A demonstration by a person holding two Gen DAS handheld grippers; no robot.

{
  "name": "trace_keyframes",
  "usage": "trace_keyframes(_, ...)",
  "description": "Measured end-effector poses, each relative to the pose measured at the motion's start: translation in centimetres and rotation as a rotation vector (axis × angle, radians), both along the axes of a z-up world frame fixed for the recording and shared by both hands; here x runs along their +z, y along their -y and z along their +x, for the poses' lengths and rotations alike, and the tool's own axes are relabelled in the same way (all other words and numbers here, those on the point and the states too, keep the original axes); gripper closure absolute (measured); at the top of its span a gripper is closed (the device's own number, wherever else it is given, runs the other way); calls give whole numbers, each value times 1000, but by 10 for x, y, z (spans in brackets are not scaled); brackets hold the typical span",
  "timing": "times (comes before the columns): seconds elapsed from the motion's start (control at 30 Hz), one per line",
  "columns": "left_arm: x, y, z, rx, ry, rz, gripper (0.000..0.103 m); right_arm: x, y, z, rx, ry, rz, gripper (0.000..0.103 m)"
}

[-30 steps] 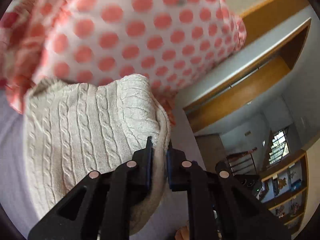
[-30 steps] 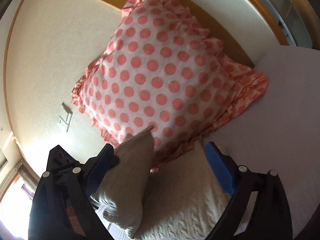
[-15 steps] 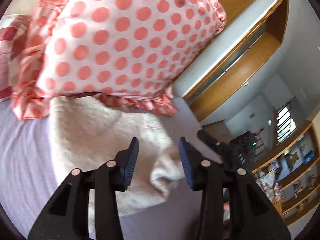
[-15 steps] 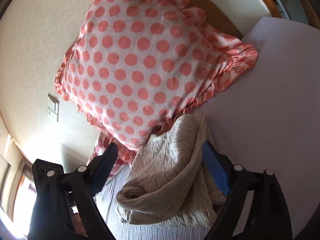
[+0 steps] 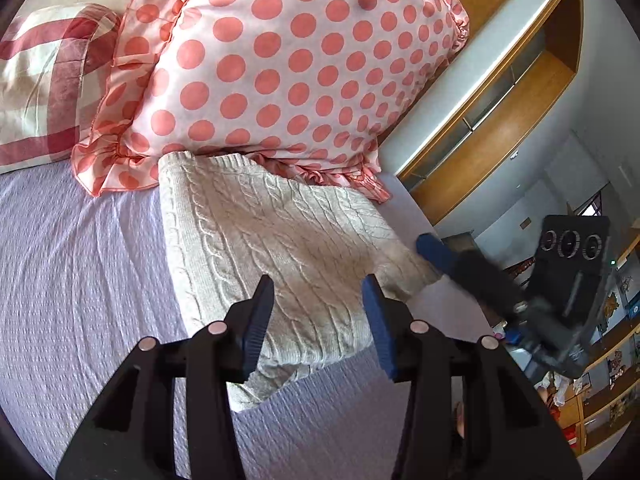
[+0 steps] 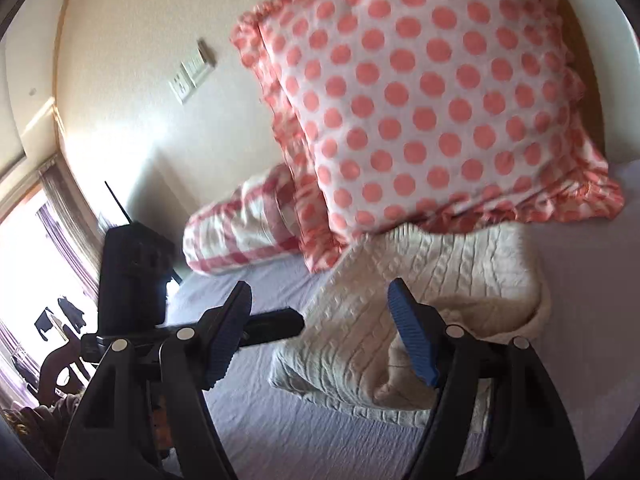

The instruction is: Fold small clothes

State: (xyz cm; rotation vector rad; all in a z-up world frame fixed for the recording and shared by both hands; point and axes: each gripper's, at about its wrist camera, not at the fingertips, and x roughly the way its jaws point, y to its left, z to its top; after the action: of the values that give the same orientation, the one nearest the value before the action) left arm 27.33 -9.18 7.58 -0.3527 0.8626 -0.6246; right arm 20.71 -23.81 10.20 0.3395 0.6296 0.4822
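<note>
A cream cable-knit sweater (image 5: 276, 240) lies folded on the lilac bedsheet (image 5: 80, 280), its far edge against the polka-dot pillow. It also shows in the right wrist view (image 6: 400, 300). My left gripper (image 5: 318, 316) is open and empty, just above the sweater's near edge. My right gripper (image 6: 320, 328) is open and empty, over the sweater's left side. In the left wrist view the right gripper (image 5: 472, 268) shows at the sweater's right corner. In the right wrist view the left gripper (image 6: 276, 326) shows at the left.
A white pillow with coral dots (image 5: 288, 64) leans behind the sweater, also in the right wrist view (image 6: 432, 100). A red-checked pillow (image 5: 44, 80) lies beside it. A wooden headboard ledge (image 5: 500, 120) runs along the right. Shelves (image 5: 600, 380) stand beyond the bed.
My left gripper opened and let go of the sweater, which now lies flat and folded. Both grippers have drawn back from it.
</note>
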Motion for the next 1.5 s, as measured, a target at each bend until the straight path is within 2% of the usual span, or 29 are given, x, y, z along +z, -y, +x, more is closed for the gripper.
trace_keyframes(0.07, -3, -2, -1, 0, -15, 3, 56, -26, 2, 12, -88, -161, -117, 37)
trace_keyframes(0.1, -4, -4, -3, -3, -15, 11, 56, -37, 9, 10, -139, -221, -168, 50)
trace_keyframes(0.27, -1, -25, -5, 18, 10, 20, 51, -46, 61, -38, -287, -297, -160, 52)
trace_keyframes(0.3, -1, -30, -2, 28, 7, 6, 50, -42, 69, -44, -297, -286, -119, 50)
trace_keyframes(0.37, -5, -39, 6, 53, -24, -36, 47, -31, 83, -47, -298, -253, -8, 33)
trace_keyframes(0.4, -8, -43, 9, 61, -46, -62, 43, -26, 89, -43, -305, -248, 36, 17)
trace_keyframes(0.43, -13, -46, 14, 68, -74, -87, 41, -25, 95, -35, -321, -248, 56, 10)
trace_keyframes(0.5, -24, -50, 22, 85, -129, -121, 40, -29, 103, -11, -346, -285, 51, 10)
trace_keyframes(0.57, -34, -52, 31, 101, -180, -134, 38, -42, 110, 20, -362, -364, 61, 12)
trace_keyframes(0.6, -38, -52, 34, 111, -202, -139, 37, -50, 114, 31, -368, -400, 67, 18)
trace_keyframes(0.7, -50, -48, 45, 111, -255, -164, 36, -67, 118, 49, -337, -459, 110, 28)
trace_keyframes(0.73, -54, -45, 49, 107, -266, -166, 33, -71, 116, 53, -321, -468, 113, 32)
trace_keyframes(0.8, -59, -38, 54, 110, -279, -151, 31, -80, 114, 58, -296, -492, 137, 40)
trace_keyframes(0.87, -66, -33, 57, 105, -304, -157, 31, -86, 116, 58, -286, -479, 174, 47)
trace_keyframes(0.9, -71, -30, 59, 101, -315, -166, 32, -90, 117, 58, -271, -481, 204, 56)
trace_keyframes(1.0, -77, -32, 60, 98, -313, -191, 55, -96, 116, 55, -258, -468, 296, 68)
trace_keyframes(1.03, -74, -35, 59, 90, -307, -201, 64, -93, 111, 54, -253, -461, 295, 69)
trace_keyframes(1.1, -64, -47, 54, 72, -286, -175, 66, -82, 94, 54, -216, -435, 281, 70)
trace_keyframes(1.17, -50, -65, 45, 77, -232, -114, 67, -74, 71, 58, -140, -419, 291, 72)
trace_keyframes(1.3, -34, -127, 26, 156, -192, -65, 66, -80, 10, 75, -12, -421, 214, 72)
trace_keyframes(1.37, -38, -147, 26, 203, -193, -12, 63, -92, -16, 85, 11, -443, 173, 69)
trace_keyframes(1.4, -44, -152, 28, 218, -203, 20, 60, -94, -22, 88, 1, -441, 151, 64)
trace_keyframes(1.47, -48, -158, 25, 235, -212, 26, 58, -85, -23, 88, -19, -428, 119, 58)
trace_keyframes(1.5, -43, -161, 19, 239, -186, 27, 58, -76, -21, 82, -43, -406, 96, 57)
